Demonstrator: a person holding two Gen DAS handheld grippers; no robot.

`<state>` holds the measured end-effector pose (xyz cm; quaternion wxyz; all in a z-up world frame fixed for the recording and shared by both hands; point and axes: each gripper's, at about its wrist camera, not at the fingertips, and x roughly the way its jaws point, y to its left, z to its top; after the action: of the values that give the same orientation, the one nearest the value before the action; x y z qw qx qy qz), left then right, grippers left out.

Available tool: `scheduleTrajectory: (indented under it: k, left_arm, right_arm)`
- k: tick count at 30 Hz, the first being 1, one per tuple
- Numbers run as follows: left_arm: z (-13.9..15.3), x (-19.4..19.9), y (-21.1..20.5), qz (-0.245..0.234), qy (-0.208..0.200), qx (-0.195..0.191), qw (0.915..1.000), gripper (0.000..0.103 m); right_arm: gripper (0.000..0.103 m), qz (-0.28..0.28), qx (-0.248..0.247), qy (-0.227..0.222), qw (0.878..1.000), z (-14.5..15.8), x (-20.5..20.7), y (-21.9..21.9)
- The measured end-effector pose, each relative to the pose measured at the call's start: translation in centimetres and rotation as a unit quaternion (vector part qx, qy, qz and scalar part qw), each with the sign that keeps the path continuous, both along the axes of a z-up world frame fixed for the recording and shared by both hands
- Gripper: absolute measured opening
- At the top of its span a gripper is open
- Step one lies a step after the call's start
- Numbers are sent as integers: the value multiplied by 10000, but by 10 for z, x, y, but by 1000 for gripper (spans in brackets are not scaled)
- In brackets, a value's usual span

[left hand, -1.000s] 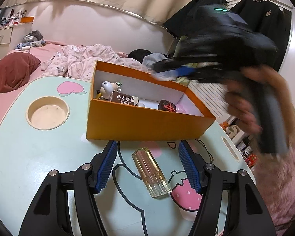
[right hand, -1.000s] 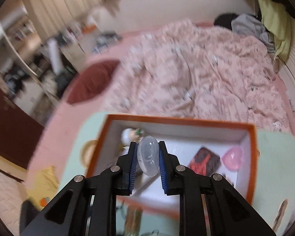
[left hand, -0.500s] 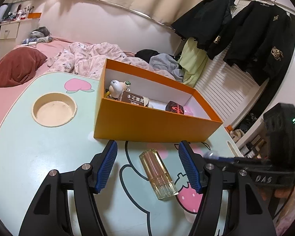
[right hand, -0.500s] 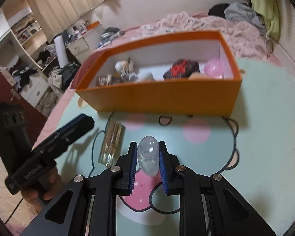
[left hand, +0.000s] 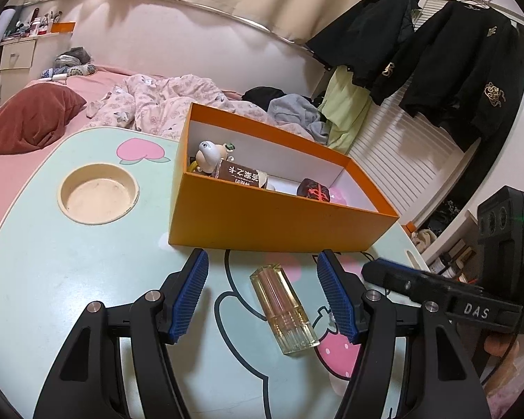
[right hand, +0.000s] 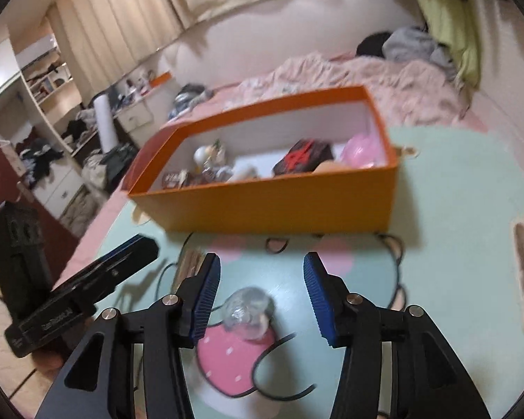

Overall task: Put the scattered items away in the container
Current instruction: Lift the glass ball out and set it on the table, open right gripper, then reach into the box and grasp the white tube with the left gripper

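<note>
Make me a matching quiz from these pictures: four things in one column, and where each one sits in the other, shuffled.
Things:
1. clear capsule
2. perfume bottle
3. figurine
4. black jackets

Places:
A. inside the orange box
B. hanging on the wall
C. on the table, between the left gripper fingers
D. on the pink strawberry print, between the right gripper fingers

Pairs: 1-D, 2-C, 3-A, 4-B

The near wall of the orange box point(left hand: 276, 223) hides the lower parts of its contents. The right-wrist view is motion-blurred: the clear capsule point(right hand: 248, 312) before the box and the bottle point(right hand: 188, 262) beside it lack detail.
</note>
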<state>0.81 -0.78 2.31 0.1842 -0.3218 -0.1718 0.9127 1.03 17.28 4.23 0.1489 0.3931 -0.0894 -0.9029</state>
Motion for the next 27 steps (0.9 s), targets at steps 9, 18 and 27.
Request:
scheduleTrajectory:
  k: [9,18,27]
  left_arm:
    - [0,-1,0,24,-2,-33,10000,65]
    - [10,-2,-14,348,135,330,9988,65]
    - [94,-53,21,-317,-535,-895,9940,65]
  right_arm:
    - [50,-234,291,-7,9993,-19,-4,-3]
    - [50,-339,99,160,9992,-21,2,8]
    - [51,-357,-29,160,9992,-20,2,12]
